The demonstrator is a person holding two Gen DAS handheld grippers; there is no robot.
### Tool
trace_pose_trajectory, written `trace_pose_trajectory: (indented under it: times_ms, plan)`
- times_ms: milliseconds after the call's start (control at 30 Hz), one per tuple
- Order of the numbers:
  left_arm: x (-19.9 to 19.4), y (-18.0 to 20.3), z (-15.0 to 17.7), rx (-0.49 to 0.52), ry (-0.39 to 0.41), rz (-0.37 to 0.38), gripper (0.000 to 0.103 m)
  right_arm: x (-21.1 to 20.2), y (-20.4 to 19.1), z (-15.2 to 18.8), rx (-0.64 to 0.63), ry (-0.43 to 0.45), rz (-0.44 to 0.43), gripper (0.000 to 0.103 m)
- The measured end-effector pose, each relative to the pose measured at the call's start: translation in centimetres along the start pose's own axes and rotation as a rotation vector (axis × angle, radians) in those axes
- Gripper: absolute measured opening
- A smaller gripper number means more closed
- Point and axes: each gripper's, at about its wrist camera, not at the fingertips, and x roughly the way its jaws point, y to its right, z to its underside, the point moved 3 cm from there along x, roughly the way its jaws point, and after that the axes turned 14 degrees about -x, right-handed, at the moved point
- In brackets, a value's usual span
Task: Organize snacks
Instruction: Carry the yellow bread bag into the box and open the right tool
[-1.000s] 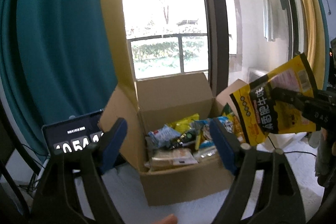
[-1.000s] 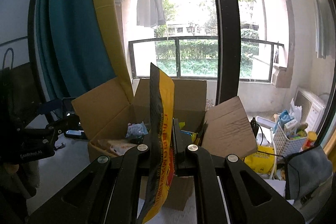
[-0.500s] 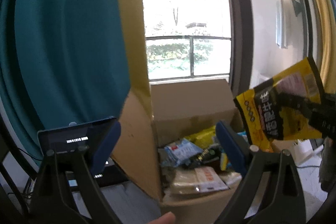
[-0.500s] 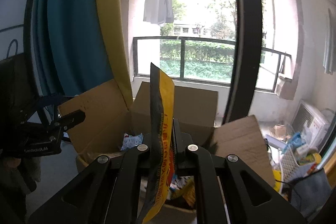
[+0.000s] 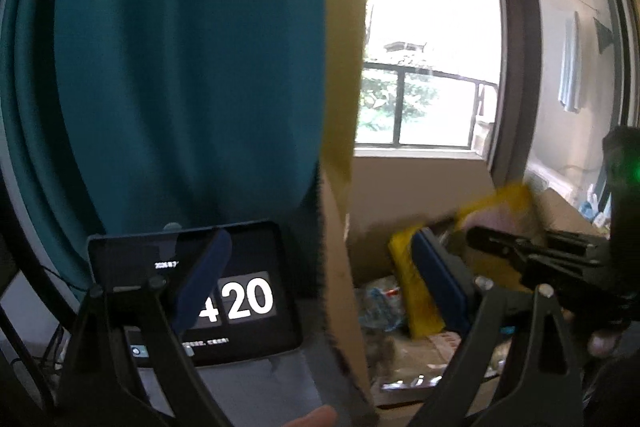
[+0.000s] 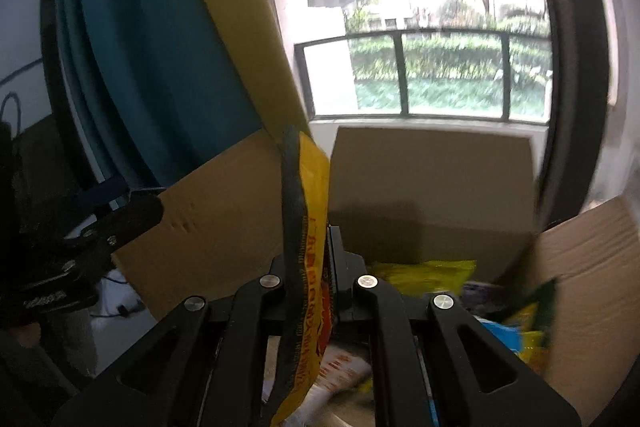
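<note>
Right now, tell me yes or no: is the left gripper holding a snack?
No. In the left wrist view the left gripper stands wide open with nothing between its blue pads, straddling the cardboard box flap.

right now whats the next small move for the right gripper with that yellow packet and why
Probably lower it a little further and then let go. The right gripper has the yellow packet pinched upright between its jaws, already above the open cardboard box where other snacks lie. The left gripper stands open and empty beside the box flap, clear of the drop.
</note>
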Motion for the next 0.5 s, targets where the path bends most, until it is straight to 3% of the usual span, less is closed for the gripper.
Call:
trace_pose_trajectory:
  times_ms: [100,500]
  plan:
    - [0.2,-0.7,-0.1,-0.016,-0.008,-0.005,0.093,1.1,0.4,-0.2,0.02,-0.041,0.055,0.053]
    - [-1.4,1.3,0.3,0.009,-0.015,0.043,0.093,-4.0,0.8,0.7,0.011,-0.028,0.16,0.054]
